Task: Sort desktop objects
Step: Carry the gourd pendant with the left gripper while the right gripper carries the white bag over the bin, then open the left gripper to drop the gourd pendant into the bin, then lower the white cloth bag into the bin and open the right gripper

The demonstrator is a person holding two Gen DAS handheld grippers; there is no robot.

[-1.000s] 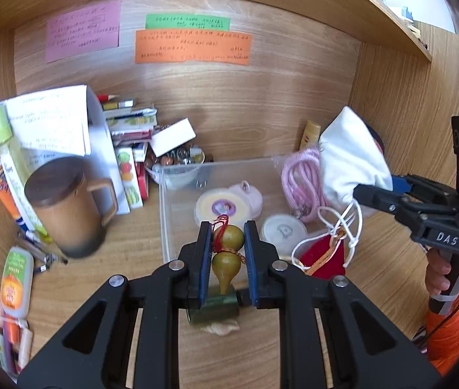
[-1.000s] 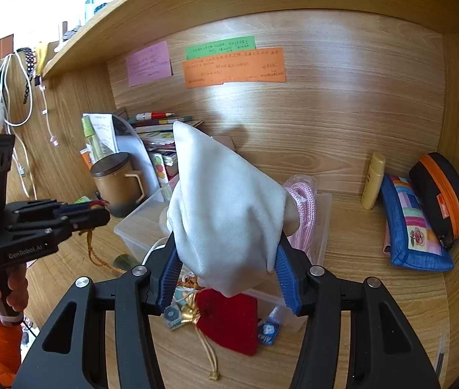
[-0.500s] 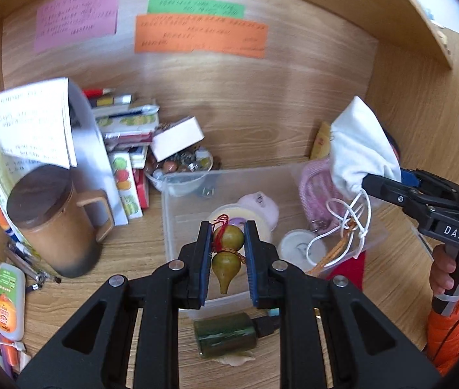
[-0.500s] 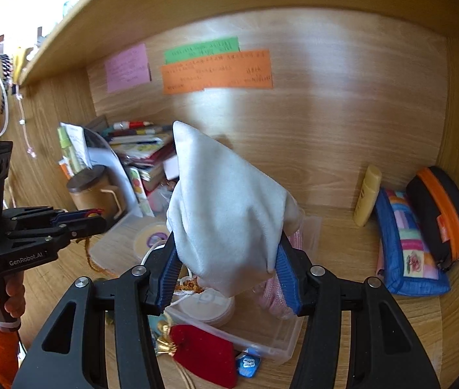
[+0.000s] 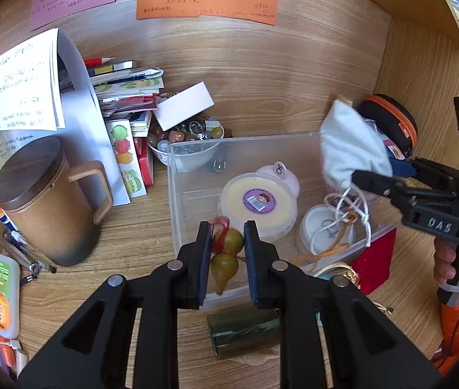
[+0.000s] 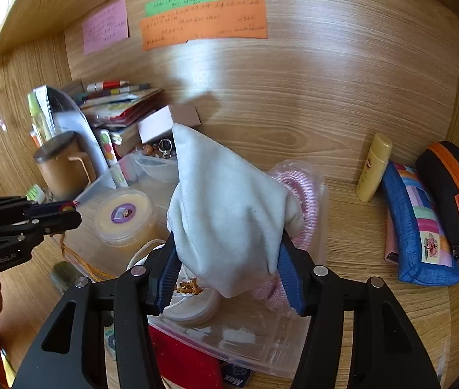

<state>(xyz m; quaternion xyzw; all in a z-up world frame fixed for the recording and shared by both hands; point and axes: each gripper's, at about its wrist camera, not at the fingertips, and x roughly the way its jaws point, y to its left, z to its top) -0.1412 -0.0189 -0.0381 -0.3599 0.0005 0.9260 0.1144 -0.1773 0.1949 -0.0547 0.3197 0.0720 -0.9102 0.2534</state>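
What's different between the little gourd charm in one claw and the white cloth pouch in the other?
The gourd charm is small, hard, olive-brown with red thread; the white pouch is bigger, soft and pale. The left gripper pinches the gourd tightly; the right gripper is opening around the pouch. Both hang over the clear plastic box.
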